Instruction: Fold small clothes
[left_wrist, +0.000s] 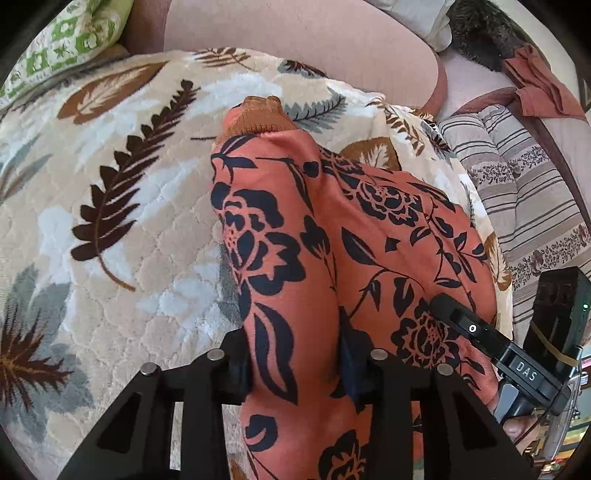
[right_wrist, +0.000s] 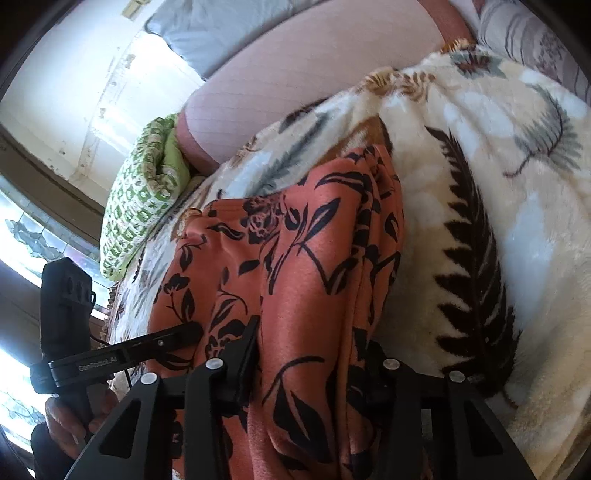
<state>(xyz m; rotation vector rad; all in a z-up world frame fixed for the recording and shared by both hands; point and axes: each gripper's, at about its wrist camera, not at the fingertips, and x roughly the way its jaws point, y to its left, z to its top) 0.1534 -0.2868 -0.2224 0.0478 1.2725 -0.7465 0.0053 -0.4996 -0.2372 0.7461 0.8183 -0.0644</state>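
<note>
Both grippers on the garment (left_wrist: 295, 229).
My L gripper (left_wrist: 295, 373) and R gripper (right_wrist: 310, 365) each pinch a bunch of the cloth over the blanket (left_wrist: 110, 184).

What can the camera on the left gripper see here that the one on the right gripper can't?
Only the left wrist view shows the orange ribbed cuff at the garment's far end, a striped cushion and a rust-coloured cloth. Only the right wrist view shows a window and a pale grey pillow. Both show the orange floral garment pinched in each gripper, left gripper and right gripper, plus the leaf-print blanket and the green patterned pillow.
</note>
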